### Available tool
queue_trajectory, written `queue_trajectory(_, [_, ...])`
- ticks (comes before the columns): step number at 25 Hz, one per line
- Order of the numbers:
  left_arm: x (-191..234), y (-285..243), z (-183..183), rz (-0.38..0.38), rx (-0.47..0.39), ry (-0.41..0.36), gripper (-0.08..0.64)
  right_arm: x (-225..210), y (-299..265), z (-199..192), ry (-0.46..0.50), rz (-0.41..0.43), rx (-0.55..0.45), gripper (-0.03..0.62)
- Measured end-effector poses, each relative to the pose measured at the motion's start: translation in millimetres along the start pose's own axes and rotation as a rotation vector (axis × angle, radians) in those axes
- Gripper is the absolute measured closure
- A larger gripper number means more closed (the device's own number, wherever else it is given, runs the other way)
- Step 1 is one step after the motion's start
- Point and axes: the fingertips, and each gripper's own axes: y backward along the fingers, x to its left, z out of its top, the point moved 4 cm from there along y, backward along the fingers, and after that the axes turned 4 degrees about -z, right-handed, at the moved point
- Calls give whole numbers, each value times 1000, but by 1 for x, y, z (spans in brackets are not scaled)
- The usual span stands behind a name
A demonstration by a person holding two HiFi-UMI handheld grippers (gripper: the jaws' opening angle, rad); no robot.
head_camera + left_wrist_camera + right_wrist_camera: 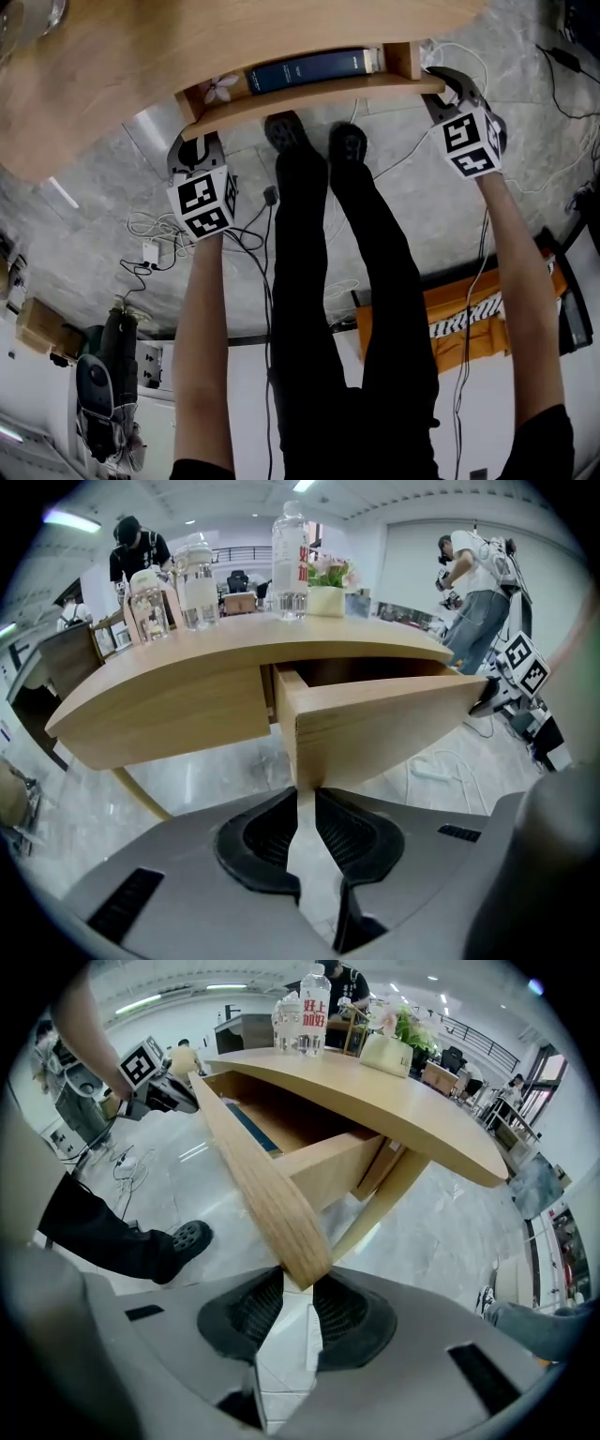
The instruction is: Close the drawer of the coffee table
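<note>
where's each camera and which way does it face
Head view: on the person's head, steeply down at the drawer front; forearms, legs show.
Left gripper view: on the left tongs, along them at the drawer front's end.
Right gripper view: on the right tongs, at its opposite end; leg shows.
Shared: all show the drawer front; gripper views show each other's tongs.

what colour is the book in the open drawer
The book is dark navy blue, clearest in the head view.

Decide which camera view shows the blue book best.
Head view: the blue book lies full length in the open drawer. The right gripper view shows only a sliver; in the left gripper view the drawer's front hides it.
</note>
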Motion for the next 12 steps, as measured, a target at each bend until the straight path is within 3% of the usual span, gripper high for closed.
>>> queue_trajectory(12, [10, -13, 25, 20, -48, 5, 495, -25, -8, 16, 1, -61, -17, 499])
